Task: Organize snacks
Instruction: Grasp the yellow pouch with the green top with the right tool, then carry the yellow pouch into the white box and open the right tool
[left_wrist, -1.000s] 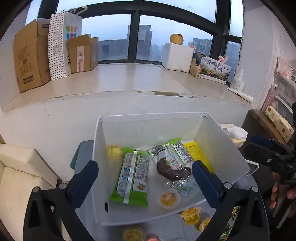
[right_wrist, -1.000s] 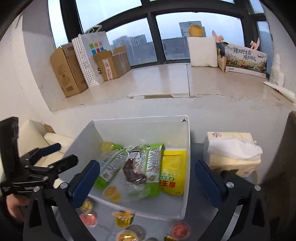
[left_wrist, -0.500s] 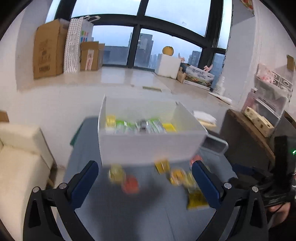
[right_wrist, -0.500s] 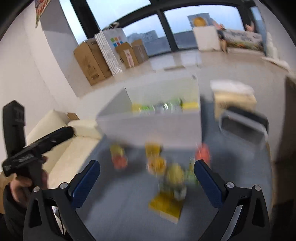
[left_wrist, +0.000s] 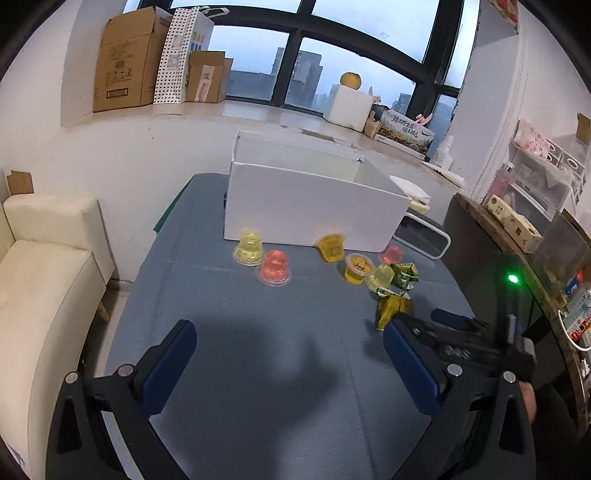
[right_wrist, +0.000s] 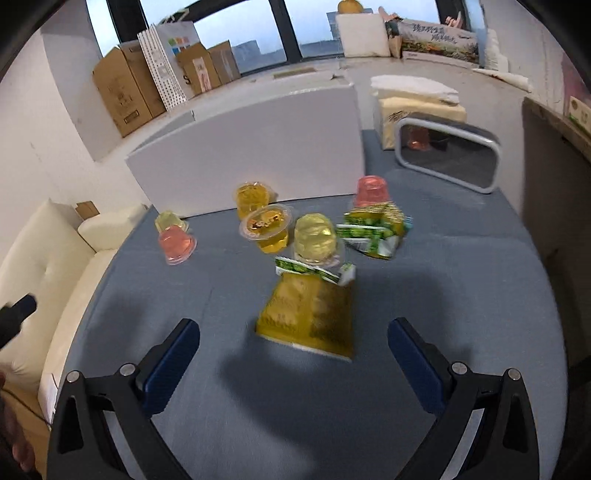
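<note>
A white box (left_wrist: 314, 203) stands at the far side of the blue-grey table (left_wrist: 258, 369); it also shows in the right wrist view (right_wrist: 251, 147). Several jelly cups lie in front of it: a yellow one (left_wrist: 250, 249), a pink one (left_wrist: 274, 267), an orange one (right_wrist: 266, 227). A yellow snack packet (right_wrist: 310, 314) and a green-yellow packet (right_wrist: 375, 229) lie close by. My left gripper (left_wrist: 291, 354) is open and empty above bare table. My right gripper (right_wrist: 293, 354) is open, just short of the yellow packet.
A mirror (right_wrist: 447, 155) and a tissue box (right_wrist: 413, 107) stand right of the white box. A cream sofa (left_wrist: 40, 277) lies left of the table. A dark cabinet (left_wrist: 509, 280) is at the right. Cardboard boxes (left_wrist: 125, 59) sit on the window ledge.
Both grippers have pulled back from above the box and dropped low over the table. The box's contents are now hidden behind its front wall. The right gripper now faces the yellow packet.
</note>
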